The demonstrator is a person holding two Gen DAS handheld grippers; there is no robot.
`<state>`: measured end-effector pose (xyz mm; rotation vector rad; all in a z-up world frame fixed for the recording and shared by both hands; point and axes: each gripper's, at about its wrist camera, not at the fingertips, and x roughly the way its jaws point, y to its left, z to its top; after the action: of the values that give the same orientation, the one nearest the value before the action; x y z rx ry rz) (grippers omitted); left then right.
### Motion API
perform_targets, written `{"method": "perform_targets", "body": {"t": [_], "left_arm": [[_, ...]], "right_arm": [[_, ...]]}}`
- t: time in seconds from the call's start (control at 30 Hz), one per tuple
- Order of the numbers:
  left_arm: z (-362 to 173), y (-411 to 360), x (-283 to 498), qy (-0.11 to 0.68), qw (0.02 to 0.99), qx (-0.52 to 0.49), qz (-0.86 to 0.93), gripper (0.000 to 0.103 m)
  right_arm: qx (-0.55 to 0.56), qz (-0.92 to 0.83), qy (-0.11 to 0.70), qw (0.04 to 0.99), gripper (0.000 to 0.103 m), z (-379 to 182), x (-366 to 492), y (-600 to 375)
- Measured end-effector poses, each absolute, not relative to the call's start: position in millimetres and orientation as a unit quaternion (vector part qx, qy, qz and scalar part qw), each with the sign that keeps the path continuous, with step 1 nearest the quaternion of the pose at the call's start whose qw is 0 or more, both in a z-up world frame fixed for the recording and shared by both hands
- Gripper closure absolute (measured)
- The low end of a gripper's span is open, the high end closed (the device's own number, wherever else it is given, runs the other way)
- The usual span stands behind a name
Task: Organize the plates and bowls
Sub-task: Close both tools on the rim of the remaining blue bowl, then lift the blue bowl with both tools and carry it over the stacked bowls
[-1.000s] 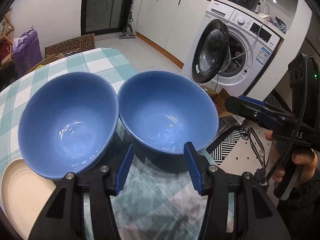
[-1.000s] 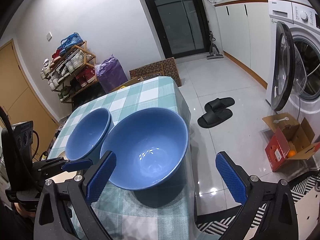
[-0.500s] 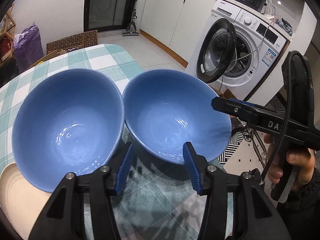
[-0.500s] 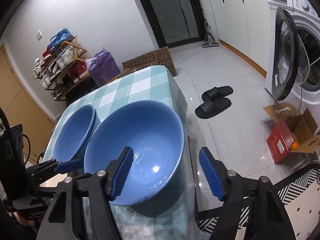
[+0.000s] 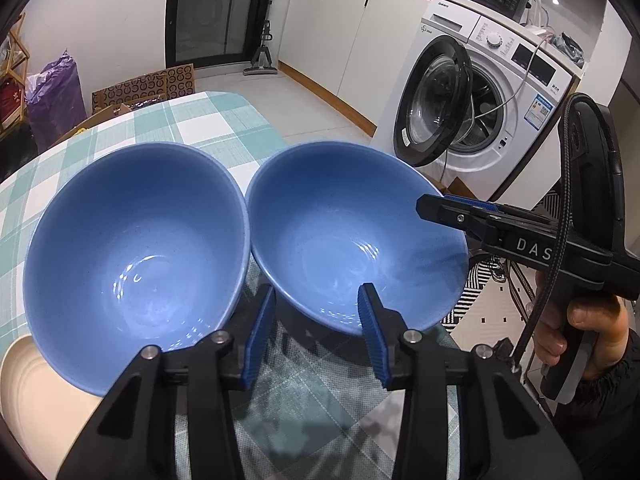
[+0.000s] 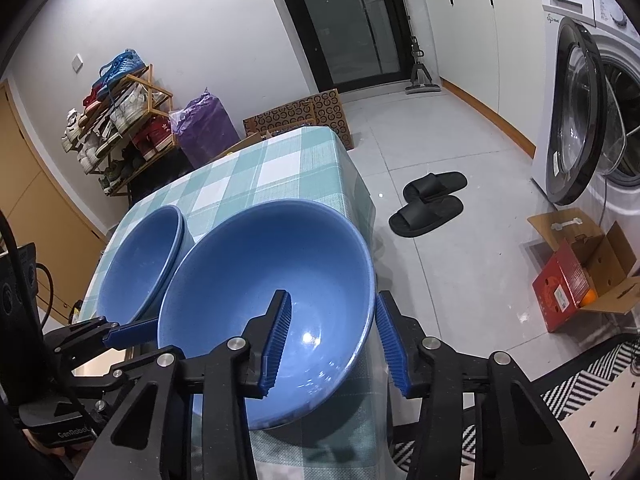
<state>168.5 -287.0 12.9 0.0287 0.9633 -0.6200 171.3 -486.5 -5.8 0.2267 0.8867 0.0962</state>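
Two blue bowls sit rim to rim on the checked counter [image 5: 208, 120]. The right gripper [image 6: 332, 336] has its jaws closing astride the near rim of the right bowl [image 6: 256, 280], pads not yet pressing. The left gripper [image 5: 316, 332] has its jaws closing, straddling the right bowl's near wall without touching; the left bowl [image 5: 132, 248] is just beside. A cream plate [image 5: 32, 392] lies at the left bowl's near edge. Slippers [image 6: 432, 204] and an open washing machine [image 6: 588, 120] stand beyond.

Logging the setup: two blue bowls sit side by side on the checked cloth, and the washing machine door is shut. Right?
Not quite. The washing machine door stands open, as the left wrist view shows. The two blue bowls do sit side by side on the checked cloth.
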Motion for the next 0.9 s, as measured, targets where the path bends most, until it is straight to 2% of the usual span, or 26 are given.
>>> {"method": "perform_targets", "body": {"t": [0.13, 0.23, 0.9], "left_arm": [[13, -287, 169, 0.454, 0.842, 0.017, -0.291, 0.064], [13, -287, 169, 0.453, 0.843, 0.019, -0.291, 0.065], [20, -289, 161, 0.442, 0.846, 0.033, -0.297, 0.066]], "right_arm": [[0.100, 0.041, 0.427, 0.898, 0.069, -6, 169, -487], [0.093, 0.041, 0.426, 0.899, 0.070, -6, 167, -487], [0.072, 0.038, 0.417, 0.905, 0.070, 3, 150, -485]]}}
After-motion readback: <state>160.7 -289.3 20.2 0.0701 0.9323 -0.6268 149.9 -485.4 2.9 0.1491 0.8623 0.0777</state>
